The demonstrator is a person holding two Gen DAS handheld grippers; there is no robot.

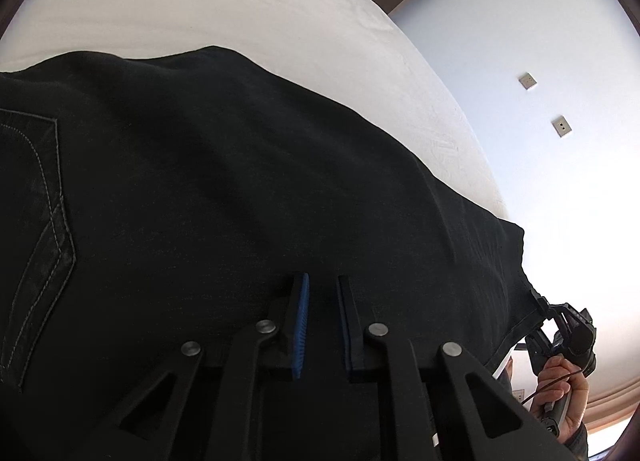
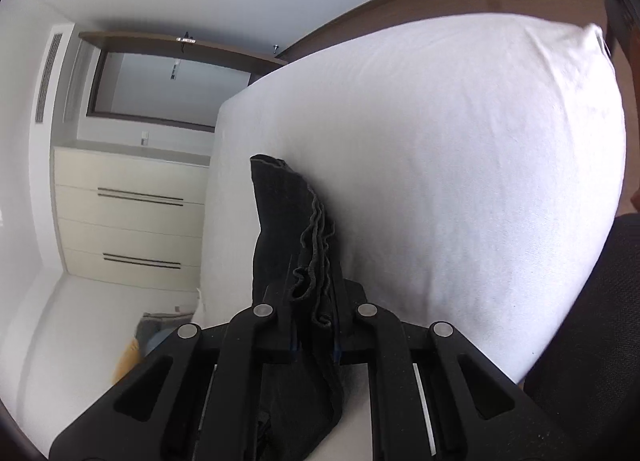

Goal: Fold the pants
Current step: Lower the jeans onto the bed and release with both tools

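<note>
Black pants (image 1: 224, 181) lie spread over a white bed (image 1: 208, 9); a stitched back pocket (image 1: 36, 197) shows at the left. My left gripper (image 1: 323, 281) hovers just above the fabric, its jaws a little apart with nothing between them. My right gripper (image 2: 314, 293) is shut on the bunched hem end of the pants (image 2: 288, 213), which stands up between its fingers. The right gripper also shows in the left wrist view (image 1: 560, 325), held by a hand at the far leg end.
The white bed surface (image 2: 460, 165) fills the right wrist view. A cream dresser (image 2: 128, 217) stands beyond the bed's edge. A white wall with two plates (image 1: 560, 125) is to the right.
</note>
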